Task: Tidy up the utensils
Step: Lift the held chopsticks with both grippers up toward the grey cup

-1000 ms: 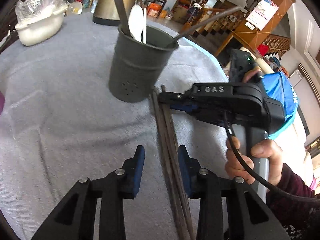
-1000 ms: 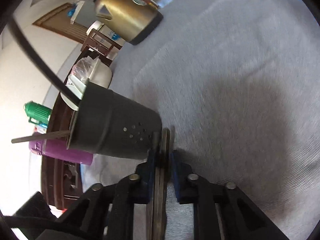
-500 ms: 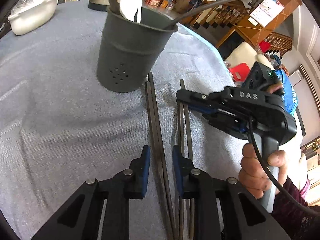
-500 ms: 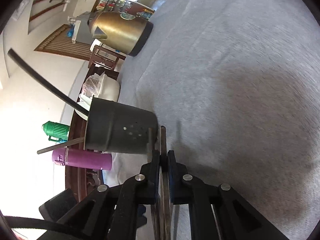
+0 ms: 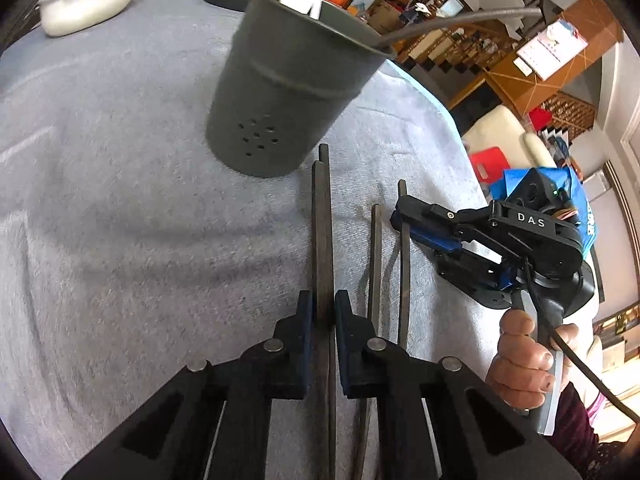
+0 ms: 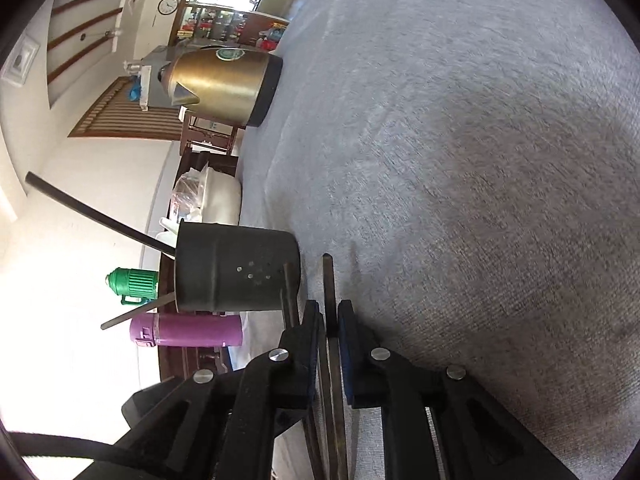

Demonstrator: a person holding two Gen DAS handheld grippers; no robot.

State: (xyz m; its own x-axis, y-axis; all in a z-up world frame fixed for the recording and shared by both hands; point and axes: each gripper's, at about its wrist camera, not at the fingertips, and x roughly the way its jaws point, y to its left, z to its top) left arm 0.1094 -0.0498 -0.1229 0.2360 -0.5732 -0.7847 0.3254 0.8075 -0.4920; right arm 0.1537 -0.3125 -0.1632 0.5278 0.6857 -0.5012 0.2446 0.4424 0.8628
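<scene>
Two pairs of chopsticks lie beside the utensil bucket (image 5: 288,92). My left gripper (image 5: 322,316) clamps one chopstick pair (image 5: 322,232); my right gripper (image 6: 328,320) clamps the other pair (image 6: 329,280).

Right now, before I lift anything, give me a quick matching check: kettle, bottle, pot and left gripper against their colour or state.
Column one:
1. kettle
2. bottle
3. pot
4. left gripper

Column two:
a. purple
b. shut on chopsticks
c. gold with a black base
d. grey, with small holes in its side

Pairs: 1-c, 2-a, 3-d, 4-b
</scene>
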